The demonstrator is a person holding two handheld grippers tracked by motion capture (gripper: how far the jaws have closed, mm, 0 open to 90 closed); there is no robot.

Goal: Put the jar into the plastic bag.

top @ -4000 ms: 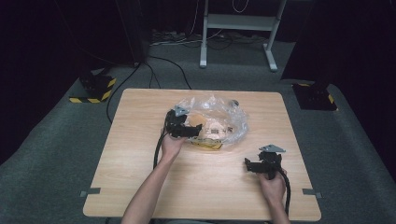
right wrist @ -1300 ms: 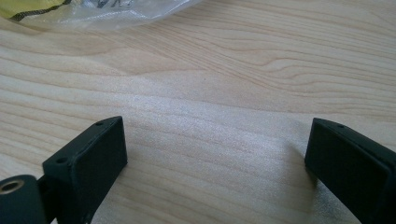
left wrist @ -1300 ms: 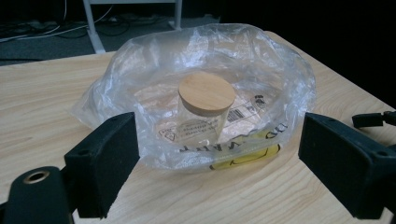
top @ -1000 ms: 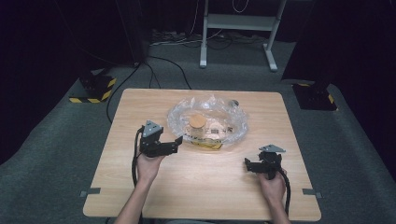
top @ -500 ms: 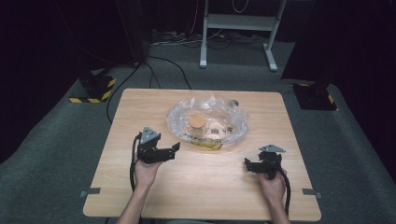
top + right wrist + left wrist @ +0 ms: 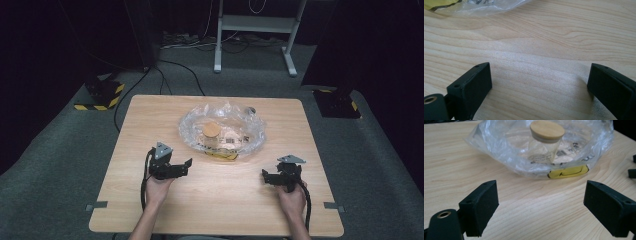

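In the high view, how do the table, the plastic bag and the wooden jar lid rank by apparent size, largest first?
1. table
2. plastic bag
3. wooden jar lid, lying within the bag's outline

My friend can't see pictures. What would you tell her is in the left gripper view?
A small glass jar with a round wooden lid stands inside a crinkled clear plastic bag on a wooden table. In front, the left hand-held gripper has its two black jaws open and empty.
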